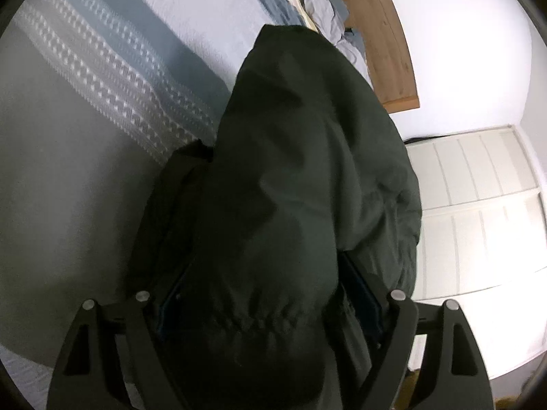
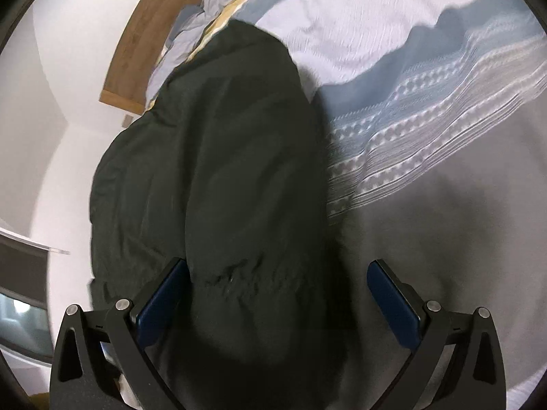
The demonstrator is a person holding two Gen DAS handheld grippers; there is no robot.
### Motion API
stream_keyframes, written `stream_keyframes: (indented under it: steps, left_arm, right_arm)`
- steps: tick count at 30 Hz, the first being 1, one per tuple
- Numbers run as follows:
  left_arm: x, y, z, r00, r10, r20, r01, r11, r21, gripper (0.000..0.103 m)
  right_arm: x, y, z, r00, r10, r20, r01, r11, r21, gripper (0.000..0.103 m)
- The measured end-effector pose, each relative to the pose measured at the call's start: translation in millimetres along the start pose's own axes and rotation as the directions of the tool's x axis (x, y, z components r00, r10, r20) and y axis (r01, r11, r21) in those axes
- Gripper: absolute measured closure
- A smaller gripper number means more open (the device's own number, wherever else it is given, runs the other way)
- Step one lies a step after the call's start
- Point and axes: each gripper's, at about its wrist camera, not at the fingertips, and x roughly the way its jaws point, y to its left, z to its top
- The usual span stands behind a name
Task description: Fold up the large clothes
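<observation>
A big dark green padded jacket (image 1: 290,171) lies lengthwise on the bed, reaching toward the headboard. Its gathered elastic end sits between the fingers of my left gripper (image 1: 263,273), whose jaws stand wide; fabric fills the gap and hides the fingertips. In the right wrist view the same jacket (image 2: 222,171) runs away from my right gripper (image 2: 277,266), which is open. The left blue pad (image 2: 160,304) touches the fabric. The right blue pad (image 2: 393,304) stands apart from it, over the grey bedcover.
The bedcover (image 1: 68,171) is grey, then a patterned band (image 2: 427,130), then pale blue and white. Crumpled pillows (image 1: 324,10) lie by the wooden headboard (image 1: 386,34). A white panelled door (image 1: 478,188) and a white wall stand beside the bed.
</observation>
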Motion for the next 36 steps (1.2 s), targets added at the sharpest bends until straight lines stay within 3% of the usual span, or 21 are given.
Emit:
stream_keyframes:
  steps: [3, 6, 9, 15, 21, 23, 24, 25, 26, 28, 31, 32, 36]
  left_arm:
    - [7.5, 8.7, -0.4, 0.999, -0.039, -0.021, 0.039, 0.999, -0.025, 0.021]
    - [16.3, 18.5, -1.0, 0.996, -0.074, -0.049, 0.07, 0.995, -0.074, 0.019]
    - [26.1, 25.9, -7.0, 0.993, -0.095, -0.075, 0.086, 0.99, -0.109, 0.013]
    - [47.3, 14.9, -16.4, 0.994, -0.088, -0.07, 0.082, 0.994, -0.075, 0.004]
    - [56.3, 6.8, -15.3, 0.996, -0.072, -0.053, 0.068, 0.995, -0.072, 0.005]
    - [62.0, -2.9, -20.8, 0.996, -0.08, -0.046, 0.077, 0.995, -0.062, 0.008]
    - [62.8, -6.1, -23.1, 0.995, -0.087, -0.043, 0.085, 0.995, -0.061, 0.014]
    - [62.8, -5.5, -25.8, 0.994, -0.1, -0.038, 0.098, 0.993, -0.063, 0.024]
    - [63.7, -6.9, -29.7, 0.993, -0.115, -0.028, 0.113, 0.991, -0.069, 0.028]
    - [63.2, -9.9, -37.5, 0.99, -0.142, 0.0, 0.142, 0.987, -0.079, 0.048]
    - [60.1, -23.8, -41.4, 0.988, -0.147, 0.038, 0.149, 0.987, -0.058, 0.068]
    - [59.1, -29.9, -43.7, 0.988, -0.144, 0.052, 0.147, 0.988, -0.052, 0.071]
    - [54.6, -59.6, -46.2, 0.976, -0.199, 0.094, 0.202, 0.979, -0.033, 0.079]
  right_arm:
    - [17.8, -1.4, 2.6, 0.995, 0.089, -0.04, -0.087, 0.996, 0.033, 0.001]
    - [34.1, 4.5, 2.8, 0.988, 0.128, -0.081, -0.127, 0.992, 0.018, 0.001]
    - [47.8, 11.0, 4.9, 0.987, 0.126, -0.103, -0.127, 0.992, -0.01, 0.001]
    - [61.1, 17.5, 7.1, 0.985, 0.125, -0.123, -0.127, 0.992, -0.009, 0.001]
    - [67.7, 31.8, 6.7, 0.988, 0.095, -0.119, -0.099, 0.995, -0.028, 0.0]
    - [70.8, 39.0, 7.3, 0.989, 0.074, -0.124, -0.081, 0.995, -0.05, 0.0]
    - [72.5, 42.2, 7.8, 0.989, 0.074, -0.126, -0.081, 0.995, -0.055, 0.001]
    - [73.8, 44.9, 7.5, 0.989, 0.076, -0.127, -0.083, 0.995, -0.057, 0.006]
    - [75.0, 47.1, 7.0, 0.988, 0.089, -0.13, -0.097, 0.994, -0.053, 0.022]
    - [77.9, 52.2, 4.9, 0.984, 0.124, -0.127, -0.128, 0.991, -0.028, 0.036]
    - [80.1, 65.6, 0.3, 0.985, 0.135, -0.107, -0.14, 0.99, -0.036, 0.063]
    - [78.8, 72.3, -0.7, 0.986, 0.135, -0.097, -0.14, 0.989, -0.046, 0.071]
    - [71.6, 94.9, -3.2, 0.992, 0.102, -0.079, -0.109, 0.989, -0.098, 0.081]
